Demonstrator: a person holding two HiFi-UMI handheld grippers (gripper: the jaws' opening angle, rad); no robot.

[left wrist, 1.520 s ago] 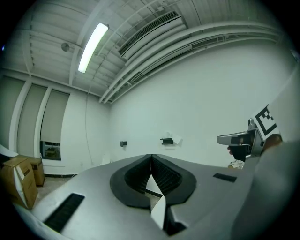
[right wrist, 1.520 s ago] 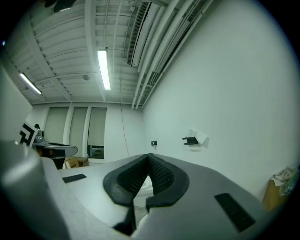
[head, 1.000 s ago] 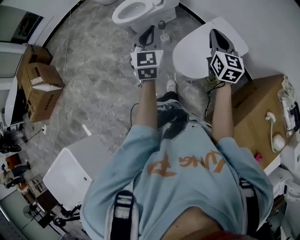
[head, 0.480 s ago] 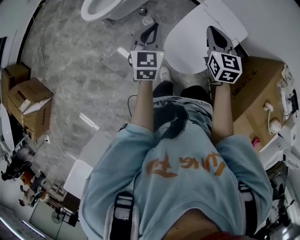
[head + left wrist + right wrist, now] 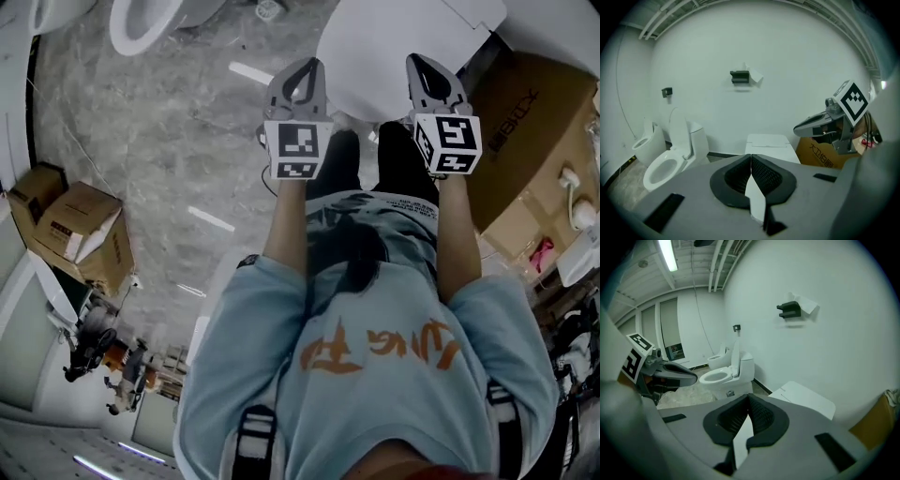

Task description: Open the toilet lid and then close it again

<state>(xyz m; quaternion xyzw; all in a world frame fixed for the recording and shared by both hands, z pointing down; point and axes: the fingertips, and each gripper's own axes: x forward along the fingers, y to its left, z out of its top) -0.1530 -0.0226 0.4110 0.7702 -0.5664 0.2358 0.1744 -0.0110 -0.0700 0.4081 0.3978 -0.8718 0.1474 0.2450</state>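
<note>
Lid place: the toilet lid lies shut and flat on its bowl, just ahead of the person's legs, with the tank behind it at the wall
Left claw: the left claw has its jaws pressed together with nothing between them; it hangs by the lid's left rim and is not touching it
Right claw: the right claw is likewise closed and empty, above the lid's right half, and the lid shows ahead of its tips
Risk, grip: closed jaws cannot pinch the rim, so a lift would likely rely on a tip hooked under the front lip; on smooth plastic that tip may slide off
Risk, seat: a tip pushed too deep under the lip could bring the seat up with the lid
Risk, drop: if the lid slips partway up or on the way down, it would probably slam onto the bowl
Risk, crowding: the cardboard box stands just beside the toilet on the right, leaving that claw little room to swing
Lid facing: top face up, rounded front end toward the person, hinge end at the tank
Long axis: from the tank toward the person's legs, level with the floor
</note>
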